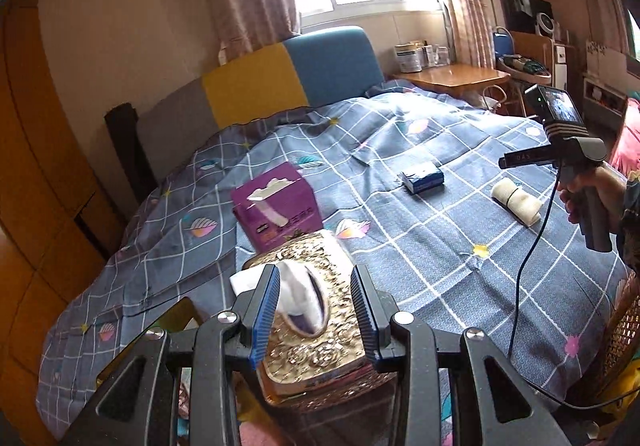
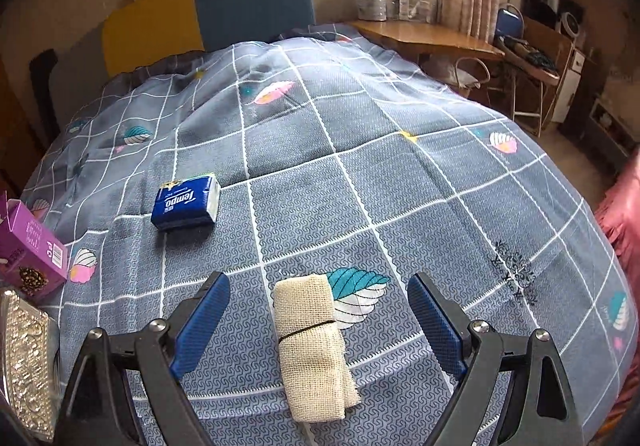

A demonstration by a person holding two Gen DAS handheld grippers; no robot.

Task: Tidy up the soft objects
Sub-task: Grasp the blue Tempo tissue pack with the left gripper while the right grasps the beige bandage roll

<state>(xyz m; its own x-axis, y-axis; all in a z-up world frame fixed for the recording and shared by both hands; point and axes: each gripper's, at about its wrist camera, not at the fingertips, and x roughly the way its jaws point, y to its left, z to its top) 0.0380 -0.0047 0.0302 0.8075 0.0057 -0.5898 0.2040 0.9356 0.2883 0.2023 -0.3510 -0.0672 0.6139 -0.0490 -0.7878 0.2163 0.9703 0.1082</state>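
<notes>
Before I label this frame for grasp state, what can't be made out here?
- Left wrist view: whether the left gripper pinches the tissue; the fingers overlap the ornate tissue box.
- Right wrist view: purple box cut by the left edge.
- Rolled cloth: underside hidden.

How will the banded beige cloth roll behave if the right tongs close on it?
The cloth roll looks like loosely woven fabric, so it will probably squash. Its near end, past the black band, is likely to droop. It is probably light and unlikely to slip from the open right tongs.
</notes>
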